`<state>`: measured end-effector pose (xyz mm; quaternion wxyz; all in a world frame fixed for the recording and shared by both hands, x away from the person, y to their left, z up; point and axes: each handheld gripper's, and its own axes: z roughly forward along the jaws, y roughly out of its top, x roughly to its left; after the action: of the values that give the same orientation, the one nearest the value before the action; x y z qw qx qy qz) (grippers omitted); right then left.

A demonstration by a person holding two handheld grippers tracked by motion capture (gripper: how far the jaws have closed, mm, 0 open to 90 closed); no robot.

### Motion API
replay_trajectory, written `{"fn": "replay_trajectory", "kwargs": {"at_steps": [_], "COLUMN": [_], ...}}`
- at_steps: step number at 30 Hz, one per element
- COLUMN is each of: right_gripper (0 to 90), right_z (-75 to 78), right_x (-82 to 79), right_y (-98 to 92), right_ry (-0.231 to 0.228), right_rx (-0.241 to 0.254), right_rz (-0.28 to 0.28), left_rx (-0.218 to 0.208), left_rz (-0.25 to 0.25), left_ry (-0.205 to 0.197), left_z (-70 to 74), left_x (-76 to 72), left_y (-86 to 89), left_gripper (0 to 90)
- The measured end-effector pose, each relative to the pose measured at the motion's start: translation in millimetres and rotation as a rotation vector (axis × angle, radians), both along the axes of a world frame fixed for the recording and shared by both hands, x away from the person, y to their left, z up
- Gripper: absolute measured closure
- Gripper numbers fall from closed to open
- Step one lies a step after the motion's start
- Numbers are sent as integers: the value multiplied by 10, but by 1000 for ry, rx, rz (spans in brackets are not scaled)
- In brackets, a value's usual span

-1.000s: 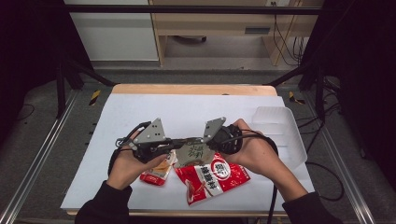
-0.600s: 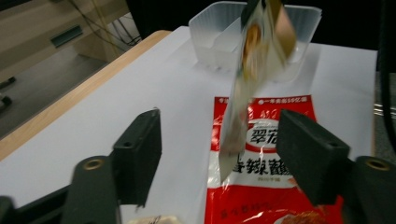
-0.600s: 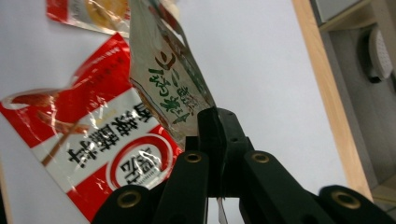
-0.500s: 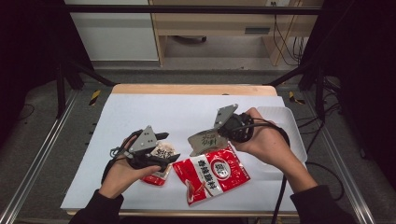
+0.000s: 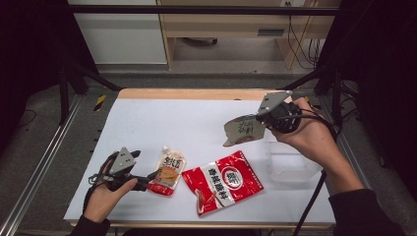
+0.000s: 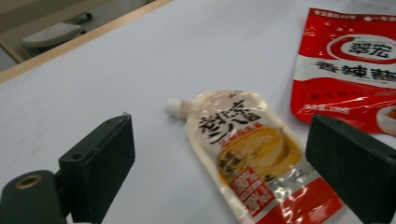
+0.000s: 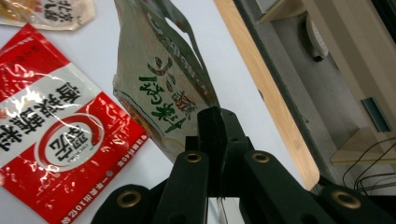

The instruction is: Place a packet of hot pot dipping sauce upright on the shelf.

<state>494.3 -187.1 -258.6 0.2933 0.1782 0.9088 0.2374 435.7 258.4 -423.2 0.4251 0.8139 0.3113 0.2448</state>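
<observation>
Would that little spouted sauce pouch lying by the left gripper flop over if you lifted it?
Probably floppy: the spouted pouch looks like thin film, lying flat and wrinkled on the table. Its glossy surface may be slippery. It looks slim, so likely light.

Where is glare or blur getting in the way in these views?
High view: even light on the table, dark surroundings, the held pouch slightly soft. Left gripper view: the spout pouch blurs toward the bottom edge, with sheen on the red packet. Right gripper view: white glare streaks on the red packet; the pouch's green print is readable.
</observation>
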Motion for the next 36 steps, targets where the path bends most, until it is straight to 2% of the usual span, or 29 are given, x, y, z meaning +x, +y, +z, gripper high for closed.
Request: {"fn": "replay_trajectory", "kwargs": {"at_steps": [3,6,9,16,29,36], "right_gripper": [900,900,900,900,900,900], "right_z": [-2,3,5,7,-6,-20], "right_x": [39,83,121,194,278,288], "right_y": [-128,-252,-354,-583,-942,-1077], "right_ry": [-8,-19,-27,-43,-74,-86], "right_rx": [21,36,51,84,142,167], "right_rz": [-33,-61,-85,-135,-228,-251], "left_rx": [12,-13,-13,7,-7,-3], "left_rz": [44,88,112,138,194,210], "left_ry": [-7,-12,-15,-23,-31,-31], "left_z": [-62,-117,-134,-167,-187,-190], "left_x": [-20,-39,-45,-84,-135,-166], "left_y": [122,226,293,388,549,579], "left_gripper": [75,71,65,61,54,54]}}
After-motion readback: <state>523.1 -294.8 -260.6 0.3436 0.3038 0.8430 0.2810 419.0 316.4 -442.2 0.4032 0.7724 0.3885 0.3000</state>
